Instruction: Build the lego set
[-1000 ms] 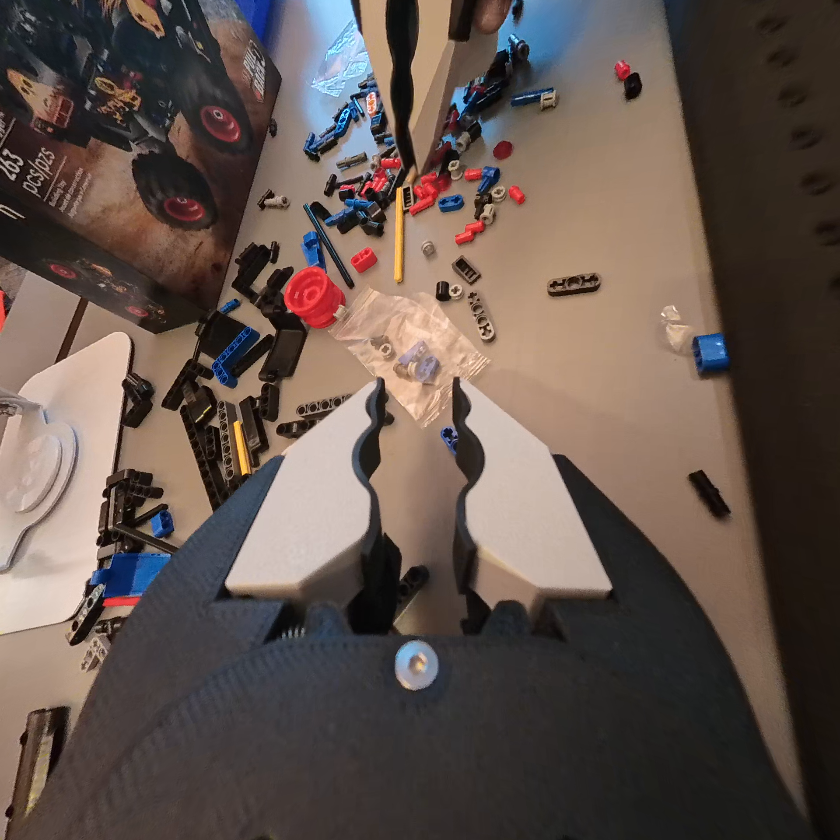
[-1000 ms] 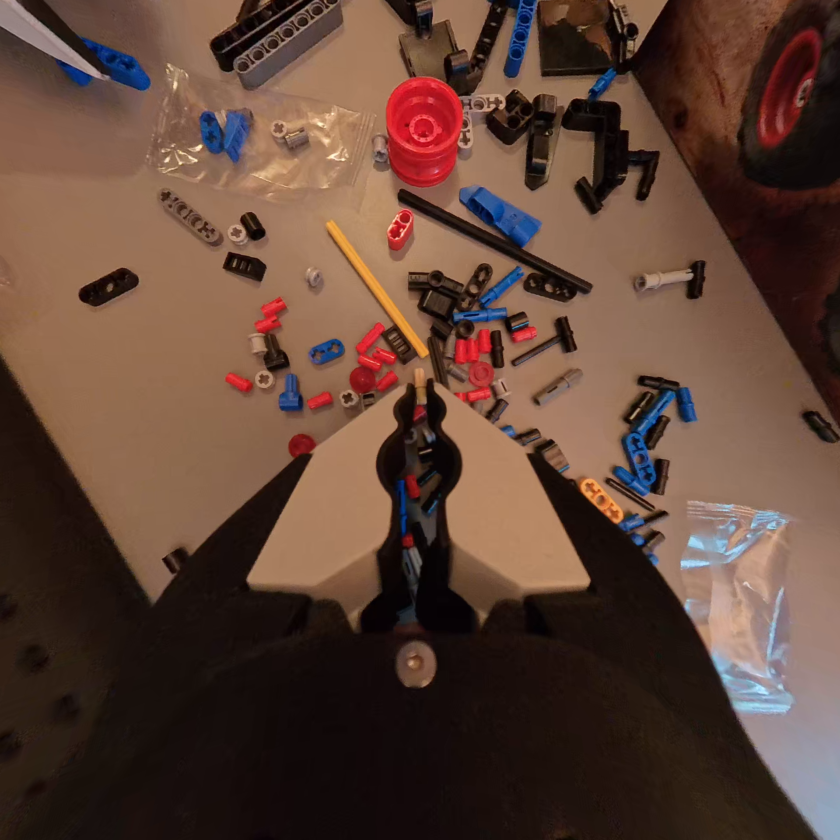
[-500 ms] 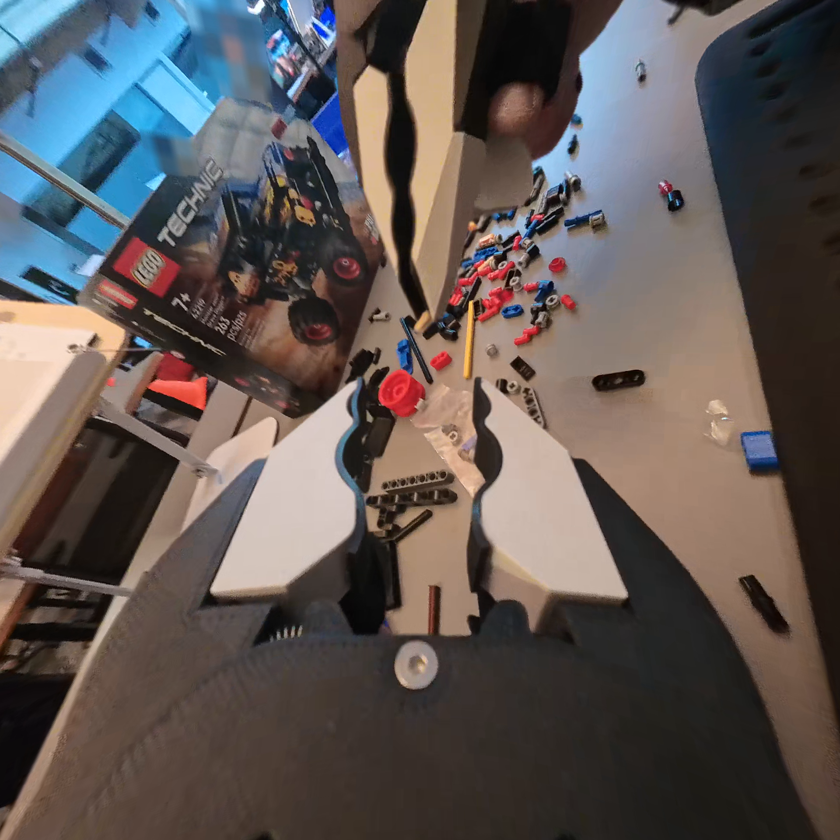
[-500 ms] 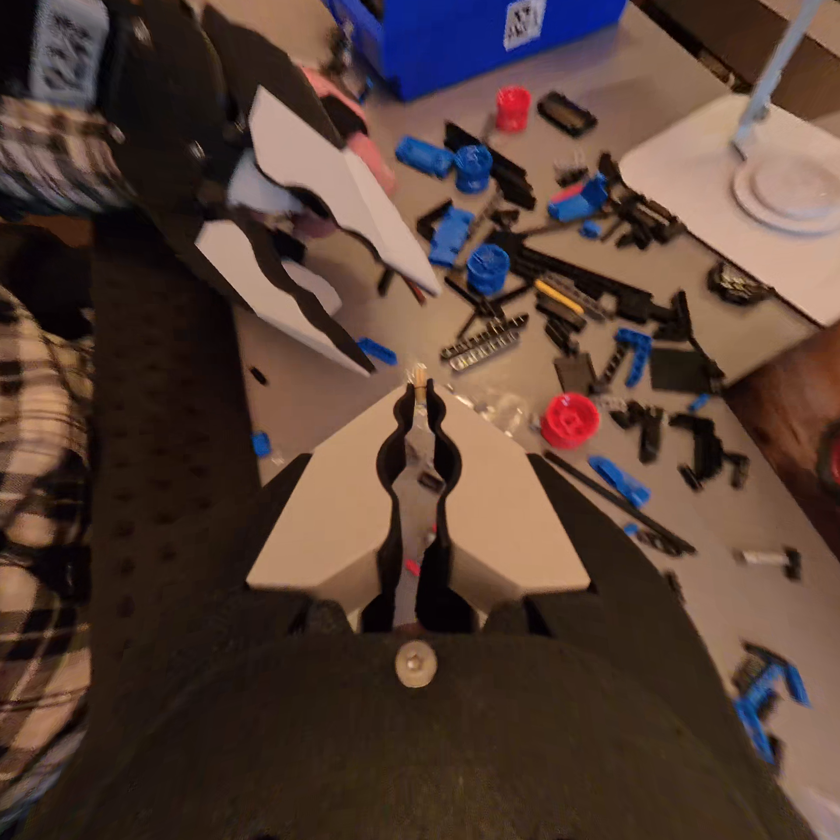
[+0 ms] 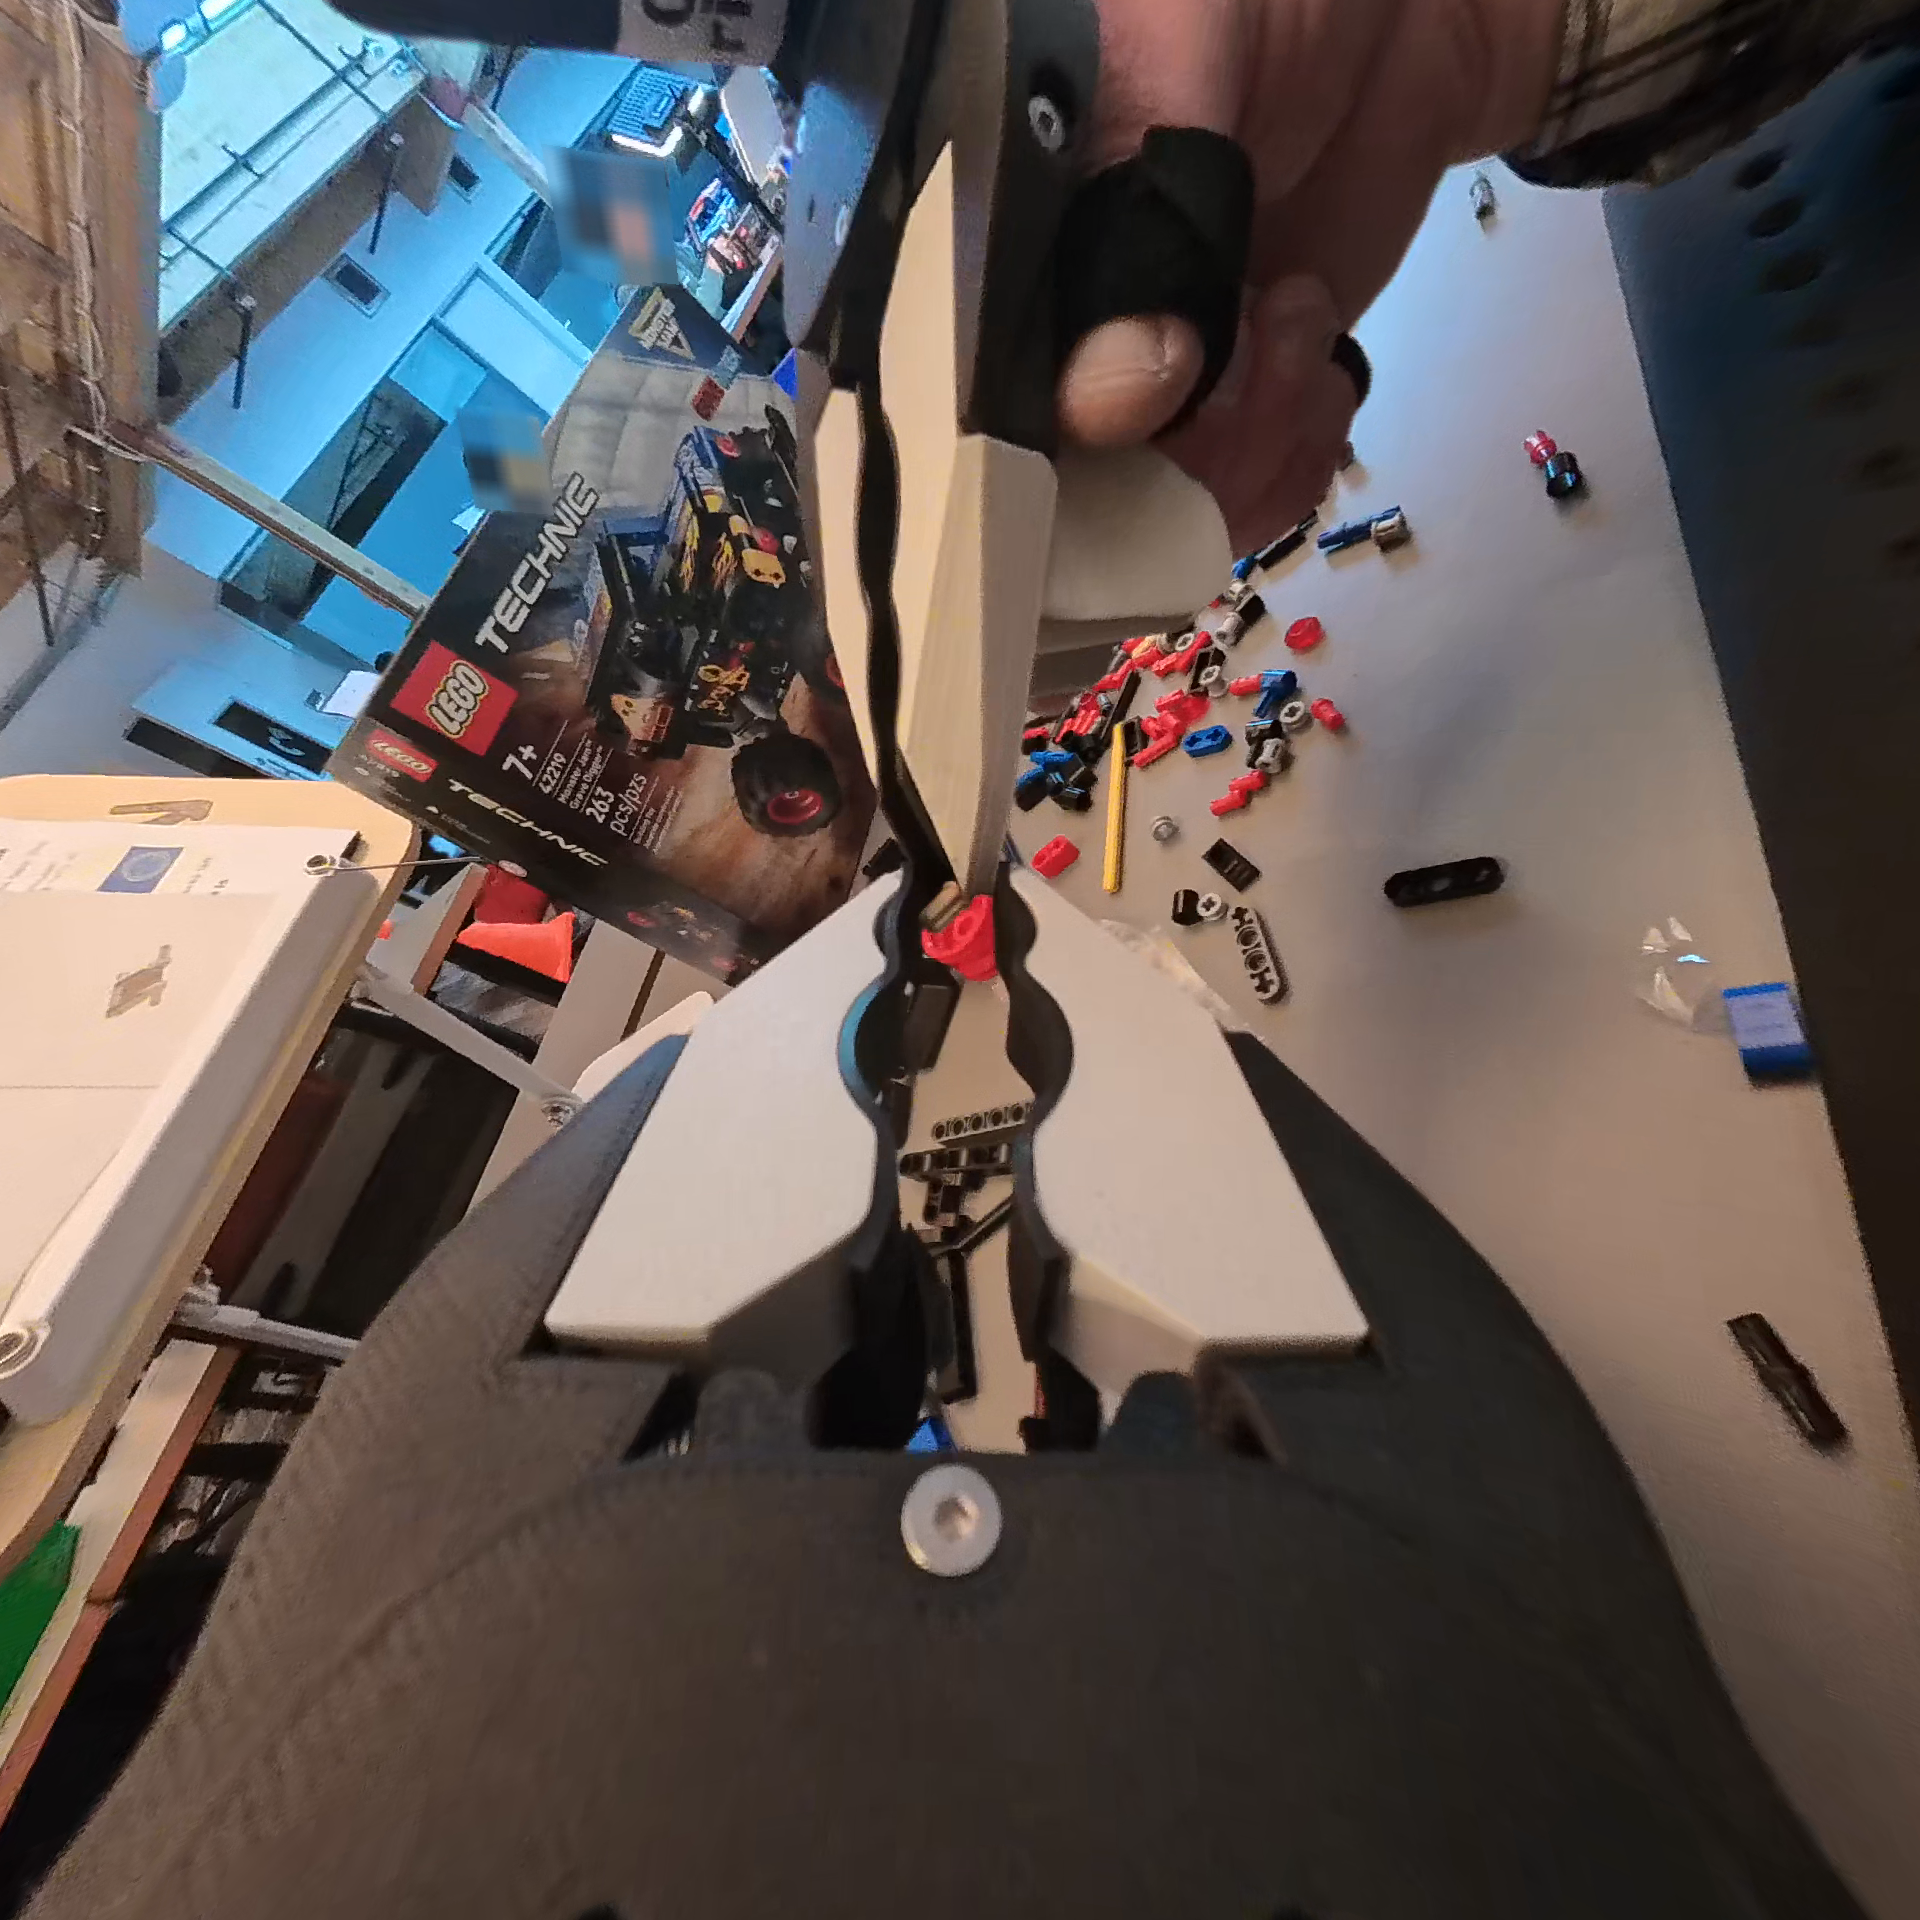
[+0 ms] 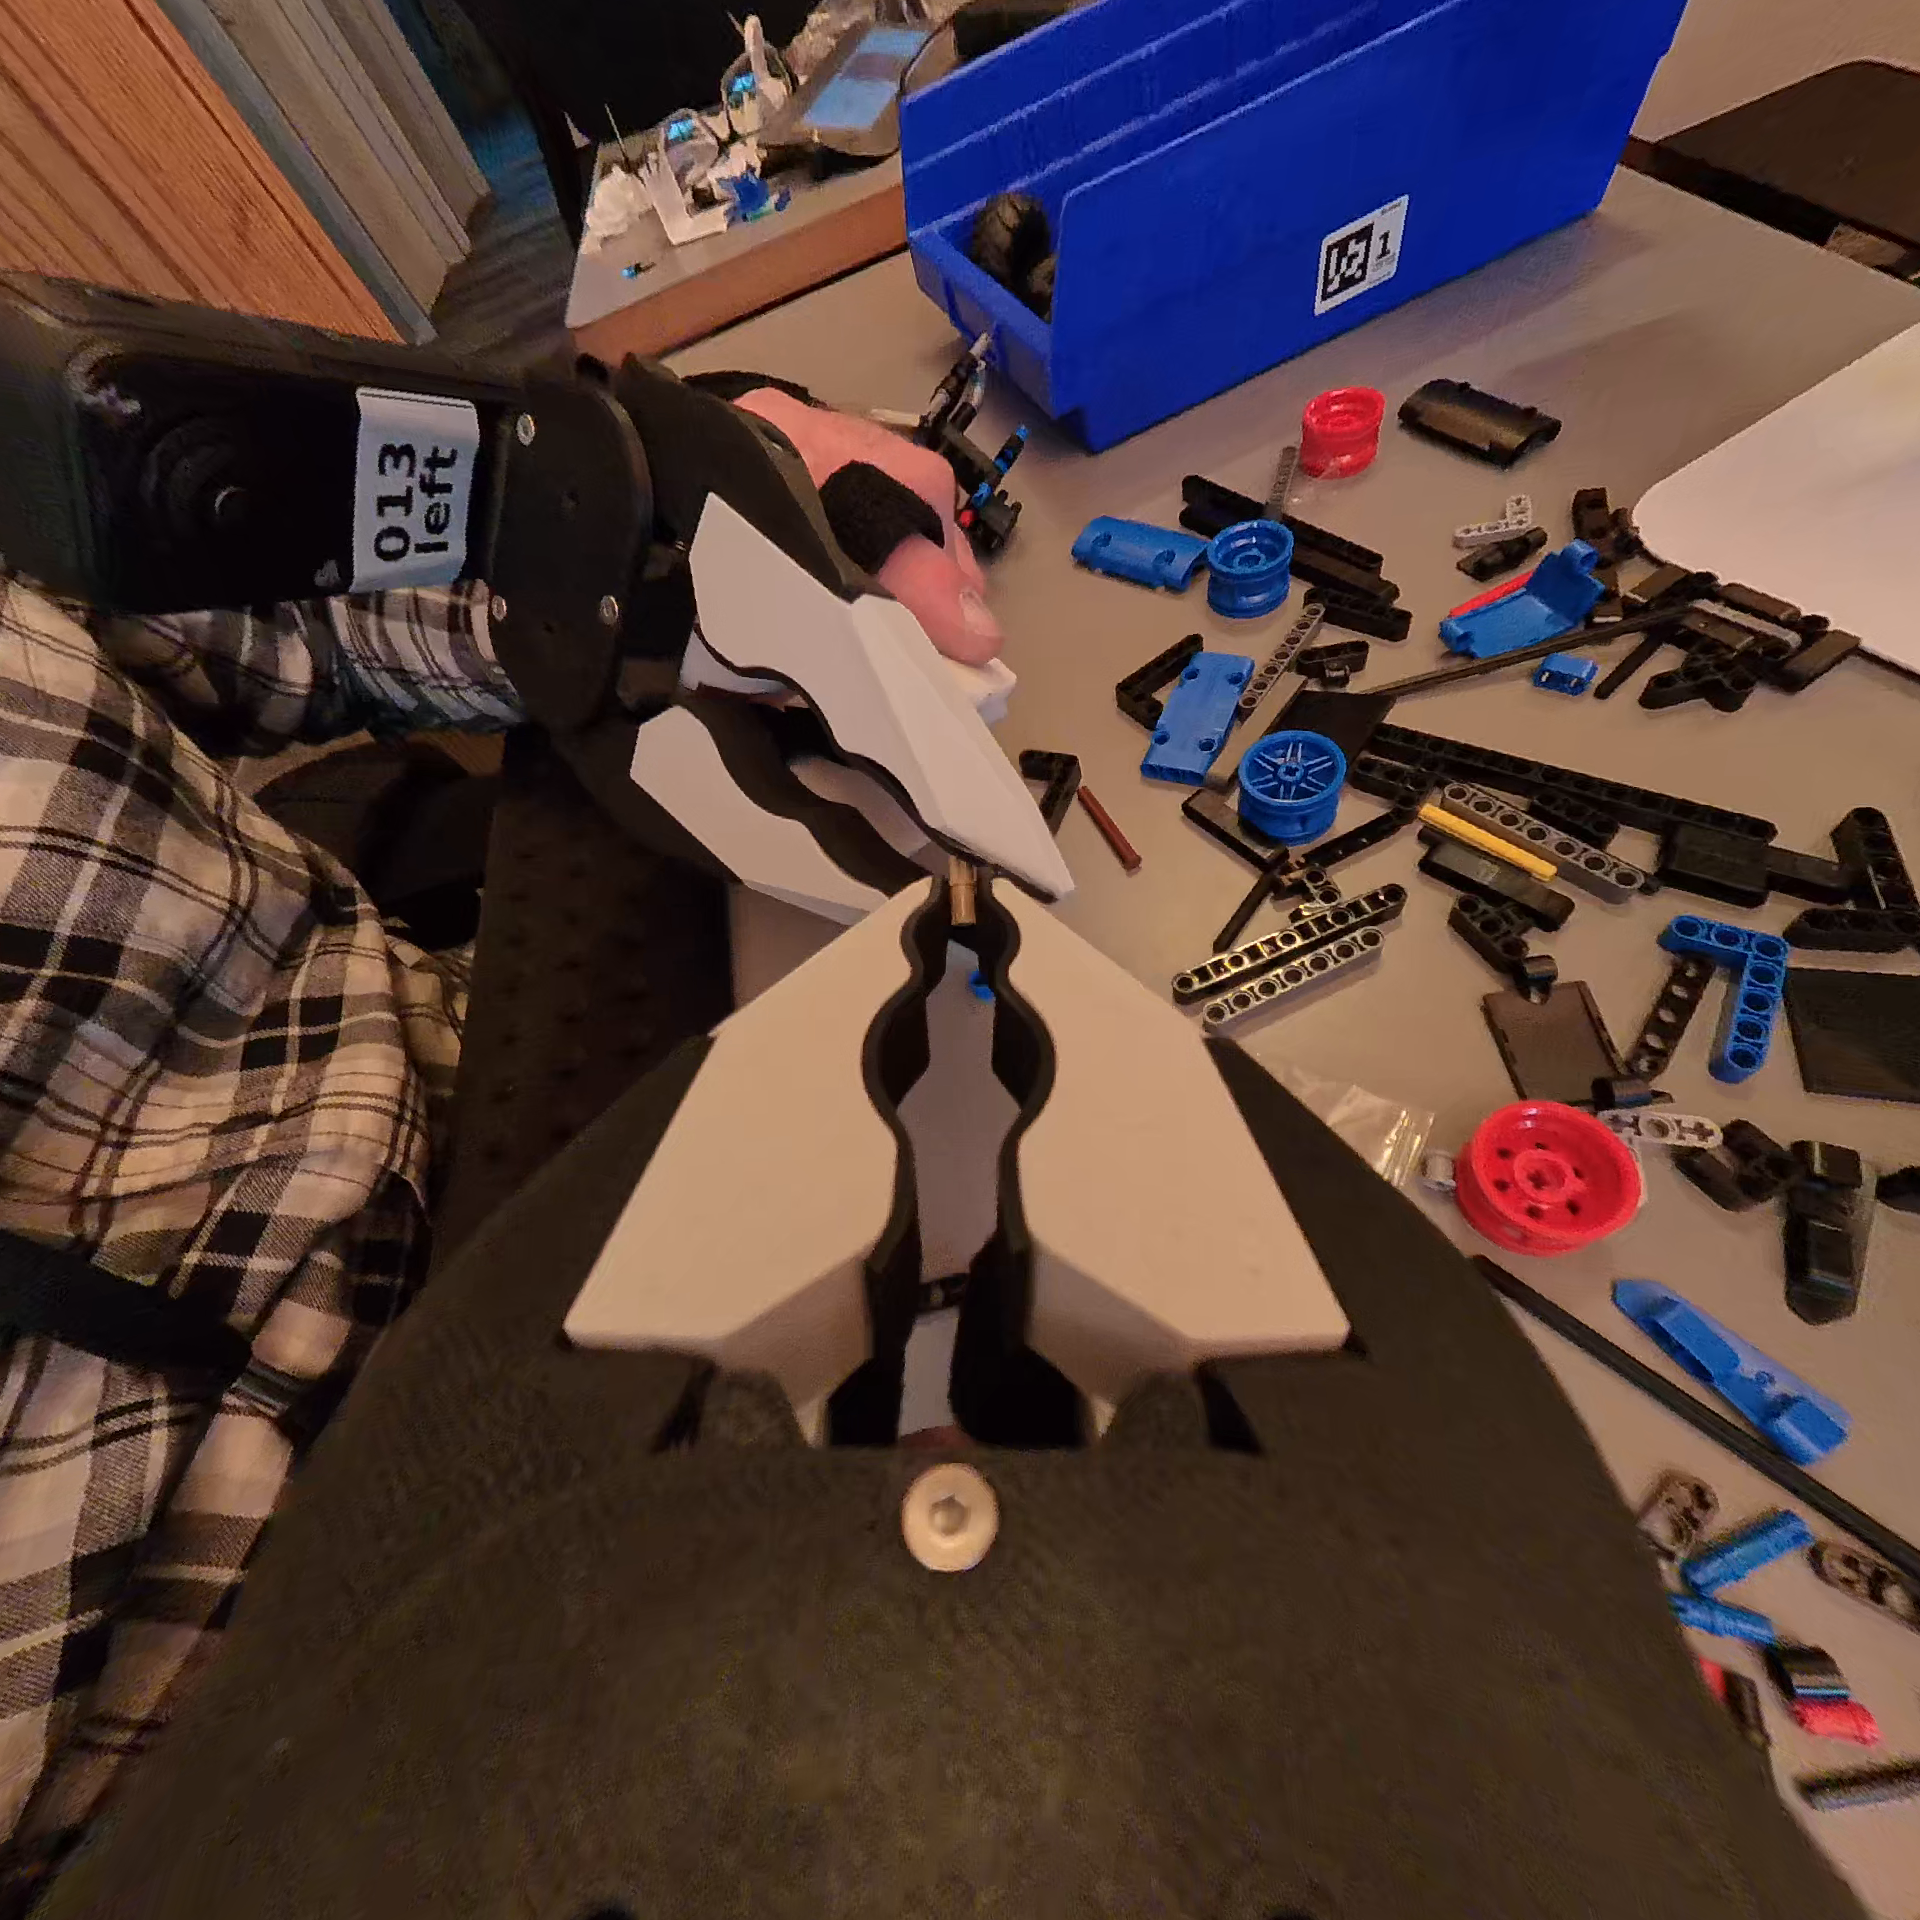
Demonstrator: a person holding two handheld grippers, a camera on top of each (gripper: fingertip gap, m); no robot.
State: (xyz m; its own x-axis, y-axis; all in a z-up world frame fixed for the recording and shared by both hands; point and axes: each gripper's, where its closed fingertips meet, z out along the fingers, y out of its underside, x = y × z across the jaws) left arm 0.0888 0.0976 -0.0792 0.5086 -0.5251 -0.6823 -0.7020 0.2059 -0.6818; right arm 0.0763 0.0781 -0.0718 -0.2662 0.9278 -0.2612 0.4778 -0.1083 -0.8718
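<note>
Loose pieces (image 6: 1496,831) lie across the table (image 6: 1621,343), bin (image 6: 1247,156) behind them.

printed set box (image 5: 623,727) | white tag on left hand-held gripper (image 6: 416,504) | coded sticker, blue bin (image 6: 1361,255)

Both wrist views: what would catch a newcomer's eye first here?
Two claws meet tip to tip above the table: the right claw pinches a small tan peg, and the left claw stands around that same tip. Loose toy bricks in black, blue and red lie scattered past them, with a red wheel at the right. A blue bin sits at the back in the right wrist view.
</note>
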